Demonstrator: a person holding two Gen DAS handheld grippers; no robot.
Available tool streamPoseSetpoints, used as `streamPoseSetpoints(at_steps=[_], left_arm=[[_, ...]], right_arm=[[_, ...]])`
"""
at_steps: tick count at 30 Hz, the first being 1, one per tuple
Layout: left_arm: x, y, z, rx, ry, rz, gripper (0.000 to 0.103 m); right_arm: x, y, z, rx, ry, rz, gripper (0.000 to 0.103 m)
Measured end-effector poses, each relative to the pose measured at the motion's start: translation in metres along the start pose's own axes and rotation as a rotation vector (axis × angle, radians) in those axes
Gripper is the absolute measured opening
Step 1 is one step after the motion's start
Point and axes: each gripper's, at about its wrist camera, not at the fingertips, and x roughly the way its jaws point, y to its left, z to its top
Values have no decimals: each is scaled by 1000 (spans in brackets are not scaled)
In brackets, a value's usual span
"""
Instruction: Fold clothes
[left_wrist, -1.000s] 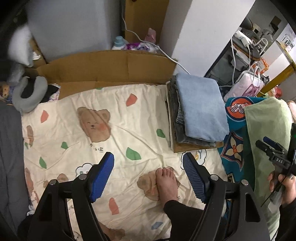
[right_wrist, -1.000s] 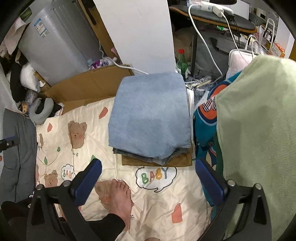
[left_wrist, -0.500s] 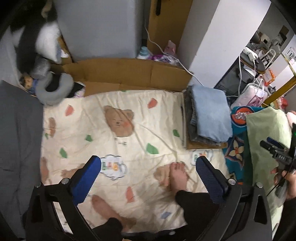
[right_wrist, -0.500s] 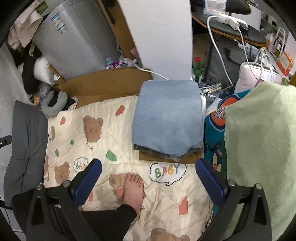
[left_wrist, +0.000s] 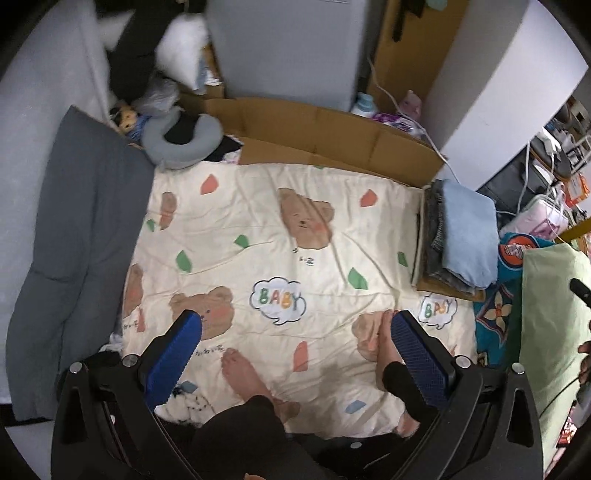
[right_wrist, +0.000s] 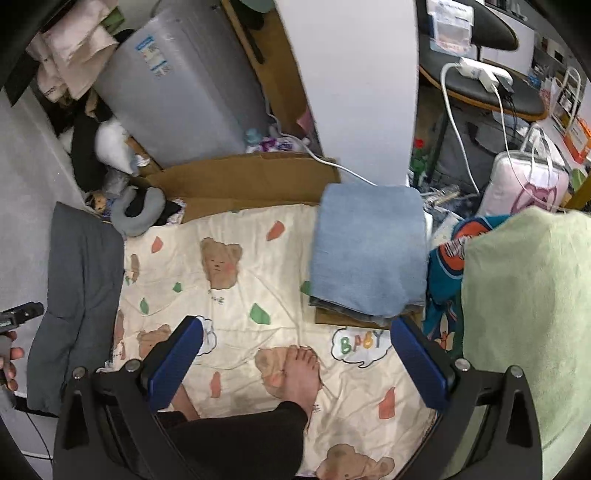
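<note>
- Blue denim tops the folded stack (right_wrist: 369, 258), which sits on a piece of cardboard at the right edge of the bear-print quilt (left_wrist: 280, 236); grey garments show beneath it in the left wrist view.
- Your left tongs (left_wrist: 295, 354) stand fully apart with nothing between the blue pads; only the quilt and your bare feet (left_wrist: 243, 376) lie below them.
- Your right tongs (right_wrist: 295, 365) are likewise spread wide and empty, hanging over the quilt just short of the stack.
- Judged step: between garments. One item looks finished and stacked, and the quilt is bare of clothing, so nothing is laid out for folding yet.
- Next garment, by my reading: the pale green cloth (right_wrist: 524, 314) draped at the right, beside a teal patterned fabric (right_wrist: 443, 266). Whether it is a garment or a towel I cannot tell.
- Next move calls for carrying the right tongs over to the green cloth, pinching an edge, and bringing the left tongs to a second edge so that you can spread it flat on the quilt.
- Handling: the green cloth looks soft and thick, so take a firm bite of a single layer at the hem; a shallow pinch would likely slip.
- Grey padded mat (left_wrist: 81, 236) lies along the quilt's left side, well apart from the stack.
</note>
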Motion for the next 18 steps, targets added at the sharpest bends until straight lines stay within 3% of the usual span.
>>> streamPoseSetpoints(at_steps=[6, 18], left_arm=[[-10, 18, -31, 21, -120, 82, 102], [-35, 52, -75, -38, -189, 71, 102]], right_arm=[[-20, 49, 0, -86, -28, 14, 102], [-25, 126, -12, -138, -57, 72, 102]])
